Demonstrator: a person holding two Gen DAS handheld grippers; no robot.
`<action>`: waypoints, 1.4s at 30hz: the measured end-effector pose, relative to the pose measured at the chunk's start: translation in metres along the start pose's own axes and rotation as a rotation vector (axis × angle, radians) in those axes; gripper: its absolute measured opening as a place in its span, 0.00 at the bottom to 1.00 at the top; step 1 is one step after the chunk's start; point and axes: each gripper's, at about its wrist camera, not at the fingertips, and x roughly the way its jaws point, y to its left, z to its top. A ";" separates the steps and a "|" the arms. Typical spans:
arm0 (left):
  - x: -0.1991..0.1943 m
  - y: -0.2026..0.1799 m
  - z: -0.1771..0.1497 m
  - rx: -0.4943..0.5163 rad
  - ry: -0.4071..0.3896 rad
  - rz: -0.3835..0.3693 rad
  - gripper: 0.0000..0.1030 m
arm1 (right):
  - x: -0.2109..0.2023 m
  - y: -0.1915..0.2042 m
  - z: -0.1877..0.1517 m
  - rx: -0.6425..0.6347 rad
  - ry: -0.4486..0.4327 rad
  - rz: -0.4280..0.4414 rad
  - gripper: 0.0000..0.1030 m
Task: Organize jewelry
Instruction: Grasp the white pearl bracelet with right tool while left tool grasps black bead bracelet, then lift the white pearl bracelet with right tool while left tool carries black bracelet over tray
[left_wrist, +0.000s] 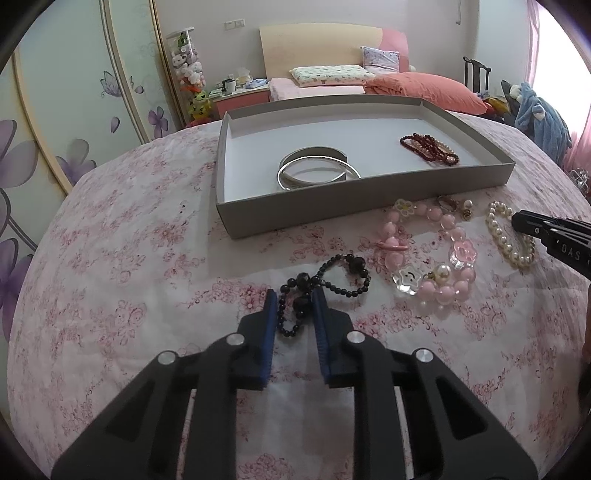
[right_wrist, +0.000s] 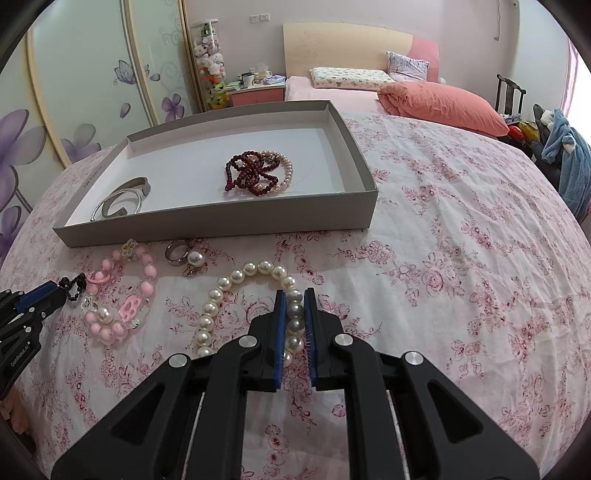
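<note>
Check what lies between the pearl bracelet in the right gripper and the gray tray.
On the cloth between the pearl bracelet, clamped in the right gripper, and the gray tray lie a silver ring and a pearl earring. Both are low; lifted over, nothing visible blocks the path.

We hold our left gripper (left_wrist: 294, 301) tilted downward over the near middle of the scene, its blue-padded black jaws drawn close around a black beaded bracelet (left_wrist: 325, 286). Our right gripper (right_wrist: 294, 303), further right, tilts down likewise, blue pads clamped on a white pearl bracelet (right_wrist: 236, 295).
</note>
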 end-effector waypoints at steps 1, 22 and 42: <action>0.000 0.001 0.000 -0.003 0.000 -0.005 0.20 | 0.000 0.000 0.000 0.002 0.000 0.003 0.11; -0.001 0.003 0.001 -0.013 -0.003 -0.006 0.11 | 0.000 -0.003 0.000 0.015 -0.004 0.033 0.10; -0.023 0.010 0.001 -0.038 -0.061 -0.002 0.11 | -0.059 0.047 0.004 -0.137 -0.202 0.020 0.10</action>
